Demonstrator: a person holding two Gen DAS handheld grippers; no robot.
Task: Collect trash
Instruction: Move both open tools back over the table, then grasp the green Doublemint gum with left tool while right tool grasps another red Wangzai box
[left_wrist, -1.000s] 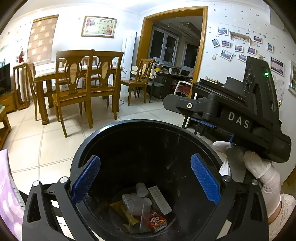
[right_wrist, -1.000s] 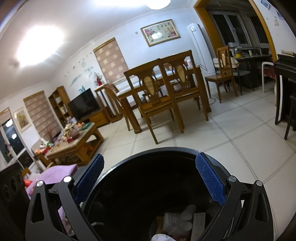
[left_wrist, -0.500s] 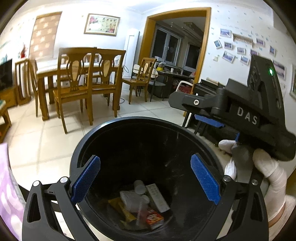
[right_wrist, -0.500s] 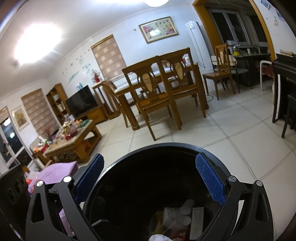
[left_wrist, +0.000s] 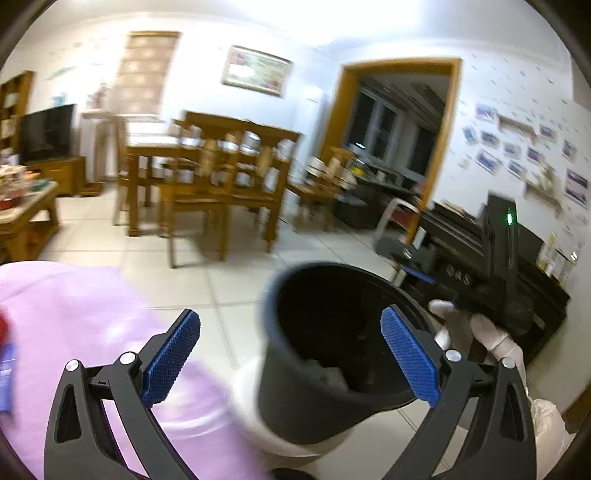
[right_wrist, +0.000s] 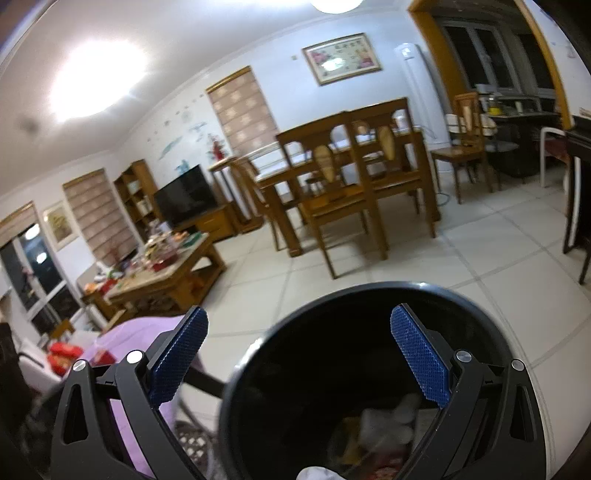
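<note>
Black round plastic bin (right_wrist: 258, 406) holds crumpled white trash (right_wrist: 388, 417).

matt black plastic bin (right_wrist: 369, 299)

White-tiled floor (right_wrist: 491, 251), wooden dining table (right_wrist: 354, 162), bright ceiling lamp (right_wrist: 96, 77).
</note>
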